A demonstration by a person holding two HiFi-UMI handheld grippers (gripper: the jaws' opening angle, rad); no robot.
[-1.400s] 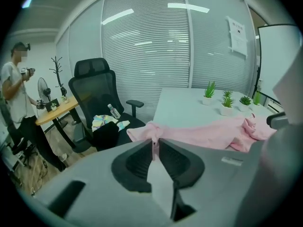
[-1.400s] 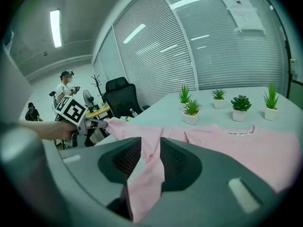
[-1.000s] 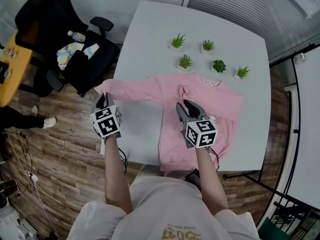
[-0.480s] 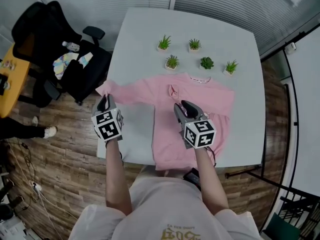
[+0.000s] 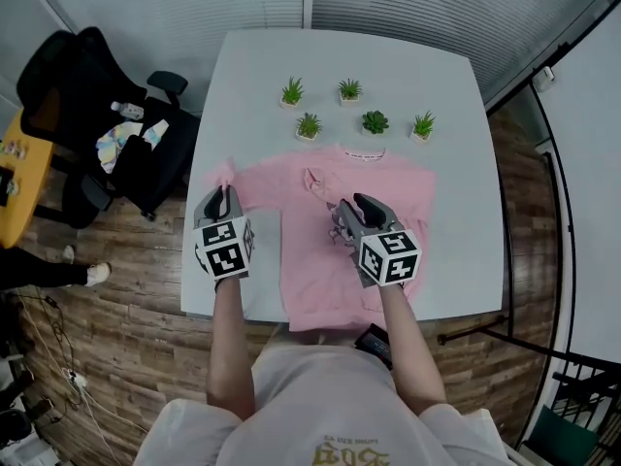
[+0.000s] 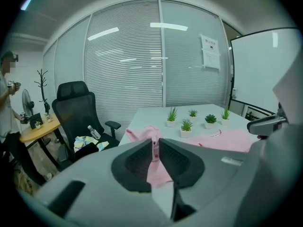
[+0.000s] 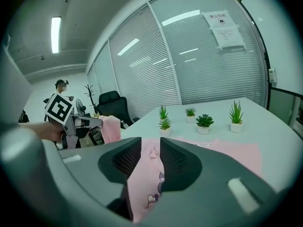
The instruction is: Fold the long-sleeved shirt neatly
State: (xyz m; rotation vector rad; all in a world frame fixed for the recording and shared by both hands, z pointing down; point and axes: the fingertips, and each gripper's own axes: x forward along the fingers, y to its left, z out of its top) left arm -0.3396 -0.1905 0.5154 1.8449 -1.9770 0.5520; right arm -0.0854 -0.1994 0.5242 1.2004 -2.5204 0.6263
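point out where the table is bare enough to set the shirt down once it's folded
The far strip of the table beyond the plants is bare, as is the right margin beside the shirt and the near left corner. Crowded: the plants sit just beyond the collar.

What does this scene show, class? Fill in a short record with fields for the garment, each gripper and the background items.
Garment: pink shirt, lying on the white table
Left gripper: shut on the sleeve near its cuff
Right gripper: shut on a fold of the pink shirt near its middle
Behind the shirt: five small potted plants
Beside the table: black office chair
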